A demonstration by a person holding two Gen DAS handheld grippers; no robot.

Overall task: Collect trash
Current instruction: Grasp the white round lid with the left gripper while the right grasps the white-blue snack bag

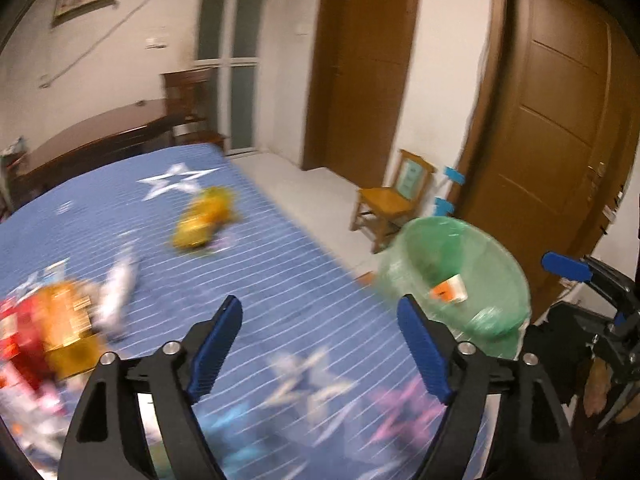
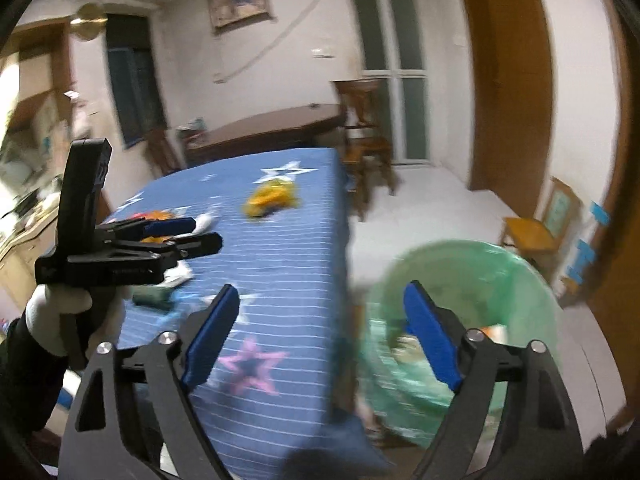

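Observation:
My left gripper [image 1: 320, 304] hovers open and empty over the blue star-print tablecloth [image 1: 280, 280], near its right edge. Trash lies on the cloth: a yellow wrapper [image 1: 204, 218] mid-table, a white wrapper [image 1: 118, 288], and red and orange packets [image 1: 40, 328] at the left. A bin with a green bag liner [image 1: 480, 240] stands on the floor beside the table, with an orange-and-white scrap [image 1: 450, 290] inside. My right gripper [image 2: 320, 290] is open and empty, straddling the table edge and the bin [image 2: 500, 264]. The left gripper [image 2: 206, 233] shows there too, held by a white-gloved hand [image 2: 60, 312].
A small wooden chair [image 1: 390, 204] stands on the pale floor beyond the bin, beside a brown door [image 1: 560, 120]. A dark wooden table [image 2: 272, 124] and a tall chair [image 2: 364, 136] sit past the far end of the blue table. The frames are motion-blurred.

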